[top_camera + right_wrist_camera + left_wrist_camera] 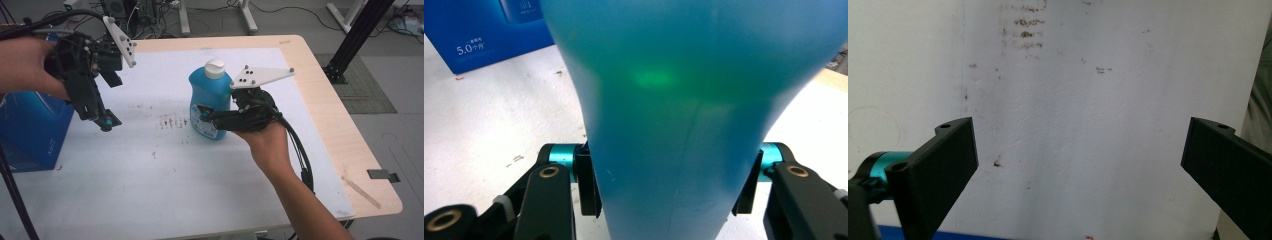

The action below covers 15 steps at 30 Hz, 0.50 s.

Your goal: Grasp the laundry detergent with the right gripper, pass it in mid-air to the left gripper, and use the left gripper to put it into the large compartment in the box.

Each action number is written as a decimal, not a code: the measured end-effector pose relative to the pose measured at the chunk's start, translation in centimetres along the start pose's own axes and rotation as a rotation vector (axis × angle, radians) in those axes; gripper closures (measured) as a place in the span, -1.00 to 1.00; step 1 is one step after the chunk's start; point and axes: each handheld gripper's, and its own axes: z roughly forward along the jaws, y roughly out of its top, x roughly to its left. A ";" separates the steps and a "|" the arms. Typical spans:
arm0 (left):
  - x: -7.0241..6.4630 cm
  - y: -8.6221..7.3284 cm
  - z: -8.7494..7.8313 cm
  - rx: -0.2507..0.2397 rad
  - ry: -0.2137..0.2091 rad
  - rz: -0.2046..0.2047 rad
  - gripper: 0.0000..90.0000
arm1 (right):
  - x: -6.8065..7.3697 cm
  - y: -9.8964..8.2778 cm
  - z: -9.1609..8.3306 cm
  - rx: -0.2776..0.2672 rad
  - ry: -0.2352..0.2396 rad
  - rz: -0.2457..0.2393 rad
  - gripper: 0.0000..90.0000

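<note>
High view, bottle [209, 100]: blue, white cap, upright on the white sheet [175, 180] near the table's middle.
High view, right gripper [212, 117]: held level, clamped on the bottle's lower body from the right; grey plate above, cable trailing along the forearm.
High view, right hand [265, 137]: under the gripper body, entering from the bottom right.
High view, left gripper [106, 122]: raised over the sheet's left part, pointing down, well apart from the bottle.
High view, left hand [22, 65]: wrapped around the gripper body at the left edge.
High view, blue box [30, 132]: at the table's left edge, below the left hand.
High view, stains [172, 121]: small reddish-brown marks on the sheet, just left of the bottle.
Left gripper view, jaws: spread wide, nothing between them; stained white sheet [1073, 125] beyond.
Right gripper view, bottle [679, 125]: translucent blue body between the jaws.
Right gripper view, jaws: closed onto the bottle, pads pressing both flanks.
Right gripper view, blue box [489, 30]: upper left, white print on its side, standing on the sheet [489, 120].
</note>
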 end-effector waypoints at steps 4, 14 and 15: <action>0.0 0.0 -0.1 -0.003 0.003 0.001 -0.96 | 0.0 0.1 -0.1 0.001 0.005 -0.003 0.03; -0.5 0.4 -0.8 -0.038 -0.004 0.002 -0.96 | 0.0 0.8 -0.8 0.008 0.052 -0.021 0.03; -0.6 0.4 -0.9 -0.041 -0.005 0.004 -0.96 | 0.0 1.0 -0.9 0.010 0.062 -0.025 0.03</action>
